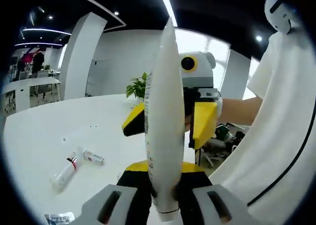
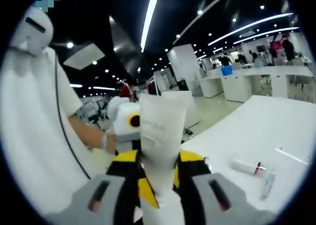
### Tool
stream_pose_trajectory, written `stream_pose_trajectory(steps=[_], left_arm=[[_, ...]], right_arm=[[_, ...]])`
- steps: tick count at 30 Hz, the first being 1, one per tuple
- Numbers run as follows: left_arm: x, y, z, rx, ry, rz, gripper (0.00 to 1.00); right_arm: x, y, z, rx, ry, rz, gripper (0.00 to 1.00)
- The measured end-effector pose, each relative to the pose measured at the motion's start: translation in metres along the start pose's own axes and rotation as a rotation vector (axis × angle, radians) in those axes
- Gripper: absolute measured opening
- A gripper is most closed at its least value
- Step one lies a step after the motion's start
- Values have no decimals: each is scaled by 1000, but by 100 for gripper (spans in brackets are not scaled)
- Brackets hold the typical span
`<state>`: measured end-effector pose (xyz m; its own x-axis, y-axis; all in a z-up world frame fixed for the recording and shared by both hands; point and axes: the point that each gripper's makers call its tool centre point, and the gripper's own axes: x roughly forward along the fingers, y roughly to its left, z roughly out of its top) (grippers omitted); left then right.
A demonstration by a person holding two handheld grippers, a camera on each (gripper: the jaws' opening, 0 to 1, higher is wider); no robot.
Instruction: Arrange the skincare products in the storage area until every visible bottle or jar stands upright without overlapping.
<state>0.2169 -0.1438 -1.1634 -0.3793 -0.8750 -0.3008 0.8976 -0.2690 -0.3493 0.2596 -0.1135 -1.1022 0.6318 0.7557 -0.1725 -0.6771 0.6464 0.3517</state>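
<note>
Both my left claw [image 1: 163,205] and right claw [image 2: 158,195] pinch one white tube [image 1: 163,136]; pulling unevenly may drop it onto the bench [image 1: 59,131].

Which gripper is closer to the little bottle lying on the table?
Cannot tell. Both grippers, left and right, clamp the white tube in the air, well away from the clear bottle.

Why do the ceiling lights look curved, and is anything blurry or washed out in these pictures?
Left gripper view: the fisheye lens bends the ceiling light strips; the white tube is sharp, and the window behind it is blown out. Right gripper view: the same bending; the tube sits close and soft, its print unreadable, and the table glares white.
</note>
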Motion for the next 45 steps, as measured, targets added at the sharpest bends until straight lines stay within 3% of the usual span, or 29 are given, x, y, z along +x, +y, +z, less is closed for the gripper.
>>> stream_pose_trajectory(steps=[9,15,20,24,32,45], left_arm=[[1,-1,-11,30,46,-32,17],[4,-3,-24,38,94,-60,17],[7,-7,-30,70,126,-86,17],[9,-8,-34,65,140,-91,17],[8,-11,-39,68,159,-106,17],[-3,-9,-39,69,136,-75,17]], right_arm=[[-2,2,-14,-43,84,43,24],[-5,3,-30,-89,199,67,23],[-9,4,-37,-75,227,76,22],[-12,4,-46,-128,319,84,21],[-13,7,-53,-194,410,106,21],[-4,12,-46,-252,435,139,23]])
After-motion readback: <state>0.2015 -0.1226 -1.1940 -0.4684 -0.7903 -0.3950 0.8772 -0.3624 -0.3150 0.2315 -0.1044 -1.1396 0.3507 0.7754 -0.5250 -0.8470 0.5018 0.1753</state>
